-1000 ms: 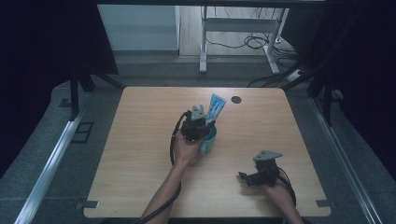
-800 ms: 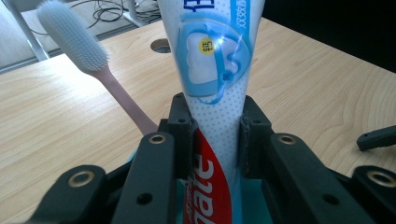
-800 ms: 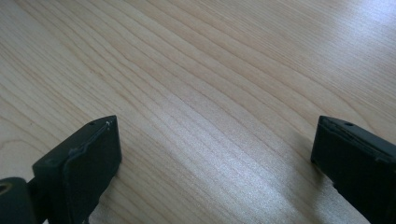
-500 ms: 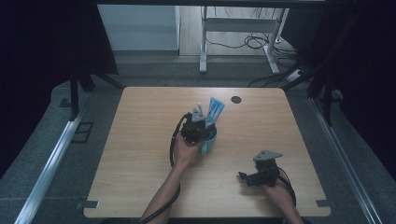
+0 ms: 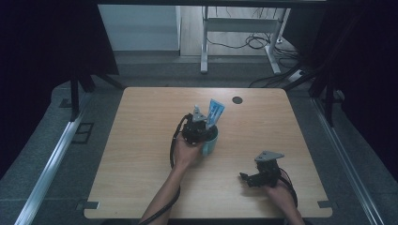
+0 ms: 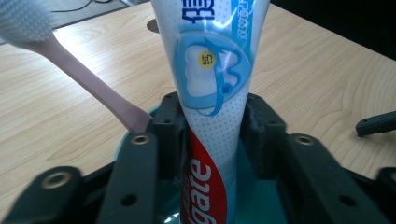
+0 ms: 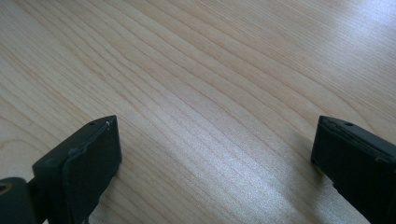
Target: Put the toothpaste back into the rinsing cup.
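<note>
One camera hangs high over the person's side and looks forward and down on the whole wooden table, far enough off to take in the floor and desk legs beyond. The camera on the left gripper sits very close behind its jaws, facing across the tabletop with the toothpaste tube and teal cup right before it, the same tube and cup that the high view shows mid-table. The camera on the right gripper looks steeply down at bare wood from close by, at the table's near right part.
</note>
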`<state>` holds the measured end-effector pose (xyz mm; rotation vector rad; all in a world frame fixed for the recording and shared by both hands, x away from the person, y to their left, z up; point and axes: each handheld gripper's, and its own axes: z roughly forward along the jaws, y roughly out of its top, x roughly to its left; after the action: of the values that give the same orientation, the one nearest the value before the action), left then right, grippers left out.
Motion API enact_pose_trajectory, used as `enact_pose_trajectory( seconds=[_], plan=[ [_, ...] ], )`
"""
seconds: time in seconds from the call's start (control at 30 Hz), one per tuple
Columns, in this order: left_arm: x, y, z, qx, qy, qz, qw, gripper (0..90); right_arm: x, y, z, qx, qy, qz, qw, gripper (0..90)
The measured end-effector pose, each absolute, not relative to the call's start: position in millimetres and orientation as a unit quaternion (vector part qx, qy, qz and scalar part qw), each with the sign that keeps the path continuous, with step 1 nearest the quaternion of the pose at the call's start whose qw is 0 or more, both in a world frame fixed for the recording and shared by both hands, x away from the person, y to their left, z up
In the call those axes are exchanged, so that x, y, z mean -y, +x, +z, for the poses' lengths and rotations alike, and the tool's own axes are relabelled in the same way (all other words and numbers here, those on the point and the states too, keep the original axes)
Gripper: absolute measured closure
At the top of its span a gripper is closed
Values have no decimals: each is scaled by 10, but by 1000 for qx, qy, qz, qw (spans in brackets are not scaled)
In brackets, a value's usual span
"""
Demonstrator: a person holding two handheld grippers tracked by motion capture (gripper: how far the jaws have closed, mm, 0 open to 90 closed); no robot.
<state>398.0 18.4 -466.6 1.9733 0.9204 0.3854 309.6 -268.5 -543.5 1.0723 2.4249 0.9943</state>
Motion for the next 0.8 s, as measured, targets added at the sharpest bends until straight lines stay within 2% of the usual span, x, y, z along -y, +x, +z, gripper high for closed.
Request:
enact_pose_trajectory(
  seconds=[0.8],
  plan=[
    [-279, 3887, -4556, -354, 805, 149, 453, 267, 2685, 3097, -5434, -846, 374, 347, 155, 12]
  ],
)
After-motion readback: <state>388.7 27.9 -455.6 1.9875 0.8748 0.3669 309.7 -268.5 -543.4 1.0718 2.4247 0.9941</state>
